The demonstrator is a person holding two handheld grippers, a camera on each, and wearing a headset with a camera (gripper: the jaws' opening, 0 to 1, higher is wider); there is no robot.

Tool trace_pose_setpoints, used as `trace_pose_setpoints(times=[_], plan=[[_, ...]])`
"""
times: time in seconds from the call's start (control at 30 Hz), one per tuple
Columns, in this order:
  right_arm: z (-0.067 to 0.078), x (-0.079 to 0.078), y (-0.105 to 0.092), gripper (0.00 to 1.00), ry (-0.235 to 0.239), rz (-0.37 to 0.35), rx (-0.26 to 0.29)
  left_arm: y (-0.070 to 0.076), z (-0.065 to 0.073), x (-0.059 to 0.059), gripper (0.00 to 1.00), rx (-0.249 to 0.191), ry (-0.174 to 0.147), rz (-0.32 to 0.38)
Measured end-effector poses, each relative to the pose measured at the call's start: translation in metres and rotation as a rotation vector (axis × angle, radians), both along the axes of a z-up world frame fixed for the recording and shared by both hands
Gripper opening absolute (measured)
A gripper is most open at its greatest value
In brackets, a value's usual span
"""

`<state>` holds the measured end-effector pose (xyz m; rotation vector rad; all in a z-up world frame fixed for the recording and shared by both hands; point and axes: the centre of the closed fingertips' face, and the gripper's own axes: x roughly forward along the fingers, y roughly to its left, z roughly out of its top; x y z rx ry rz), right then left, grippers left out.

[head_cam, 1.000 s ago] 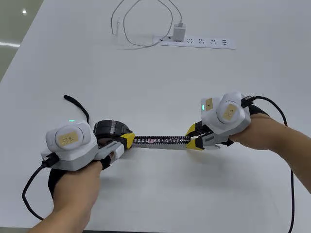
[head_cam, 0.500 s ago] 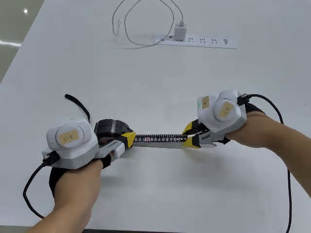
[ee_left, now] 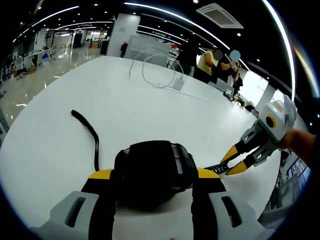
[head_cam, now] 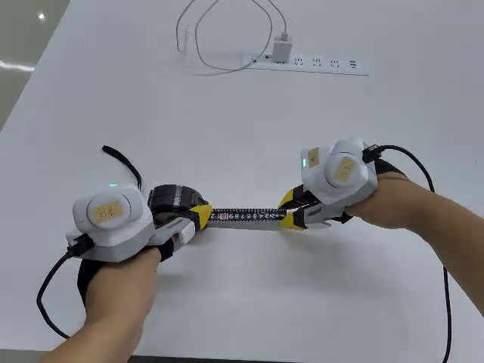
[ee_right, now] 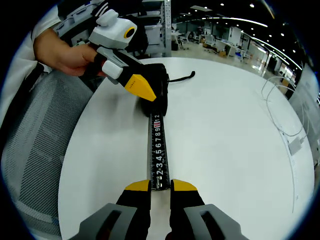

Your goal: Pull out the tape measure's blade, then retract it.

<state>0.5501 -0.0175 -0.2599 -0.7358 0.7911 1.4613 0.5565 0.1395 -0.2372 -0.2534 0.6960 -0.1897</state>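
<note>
The black tape measure case (head_cam: 172, 200) rests on the white table (head_cam: 249, 302), and my left gripper (head_cam: 189, 221) is shut on it. In the left gripper view the case (ee_left: 155, 170) sits between the yellow-tipped jaws, its black wrist strap (ee_left: 87, 132) trailing off to the left. A short stretch of black blade (head_cam: 246, 216) with white numbers runs right from the case. My right gripper (head_cam: 288, 212) is shut on the blade's end. The right gripper view has the blade (ee_right: 158, 145) leading from my right gripper (ee_right: 160, 186) up to the case (ee_right: 159, 82).
A white power strip (head_cam: 310, 63) with a plugged-in charger (head_cam: 280, 51) and looped white cable (head_cam: 219, 38) lies at the table's far side. The table's left edge (head_cam: 30, 98) borders the floor. A grey mesh chair (ee_right: 35, 150) stands beside the table.
My right gripper has moved left toward the case, and the length of blade showing has shortened. The left gripper and the case have stayed put.
</note>
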Motion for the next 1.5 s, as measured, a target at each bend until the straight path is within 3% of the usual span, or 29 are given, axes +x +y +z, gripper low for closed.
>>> trace_pose_setpoints(times=[0.7, 1.5], plan=[[-0.003, 0.0, 0.009, 0.1, 0.013, -0.004, 0.008, 0.001, 0.0, 0.0, 0.57, -0.02, -0.003, 0.009], [-0.003, -0.001, 0.036, 0.1, 0.031, 0.006, 0.048, 0.002, 0.0, 0.001, 0.57, -0.043, -0.001, 0.011]])
